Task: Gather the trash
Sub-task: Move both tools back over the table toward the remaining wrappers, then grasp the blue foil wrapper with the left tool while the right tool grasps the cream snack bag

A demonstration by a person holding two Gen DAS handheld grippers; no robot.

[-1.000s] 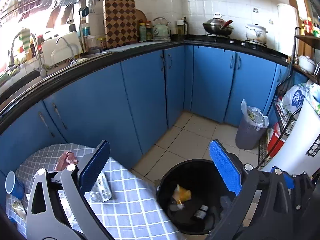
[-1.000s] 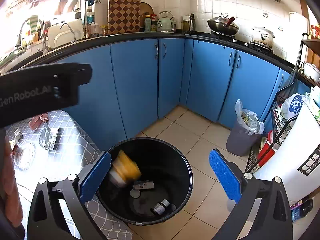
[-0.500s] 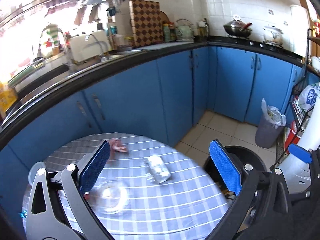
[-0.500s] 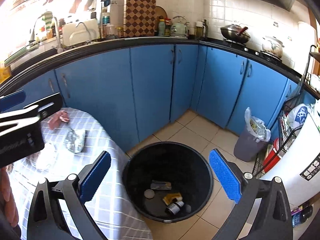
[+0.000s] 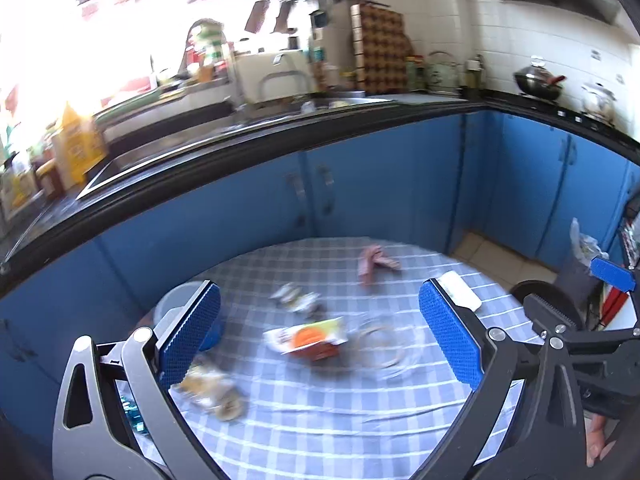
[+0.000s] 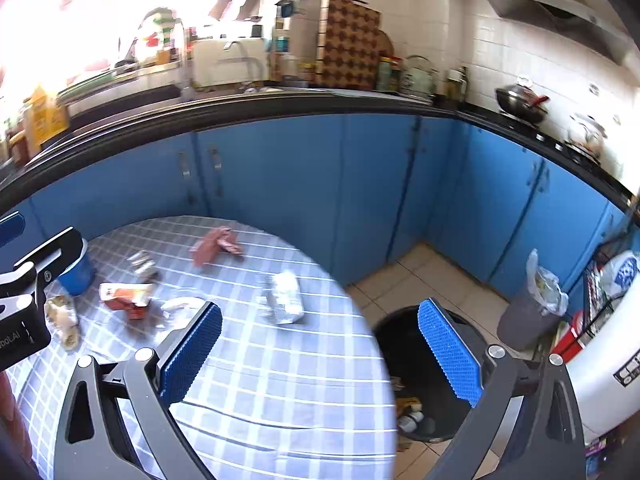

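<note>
**Loose wrappers on the checked table, both grippers empty**

Left gripper (image 5: 320, 336) spread wide, nothing between the pads, poised above the orange-and-white snack wrapper (image 5: 310, 338) near the middle of the checked tablecloth (image 5: 320, 420). Right gripper (image 6: 320, 350) equally wide and empty, straddling the table edge and the black bin (image 6: 404, 344) on the floor beside it.

Scattered across the cloth: a crumpled silver foil packet (image 6: 285, 298), a pink crumpled scrap (image 6: 216, 245) toward the far side, a blue cup (image 6: 78, 272) at the left.

Probably featherweight, limp and slick, that snack wrapper; likely to slide or fold under the pads. Best pinched across a raised crease or puffed edge, not pressed flat. Foil packet likely to crush and then stay gripped.
</note>
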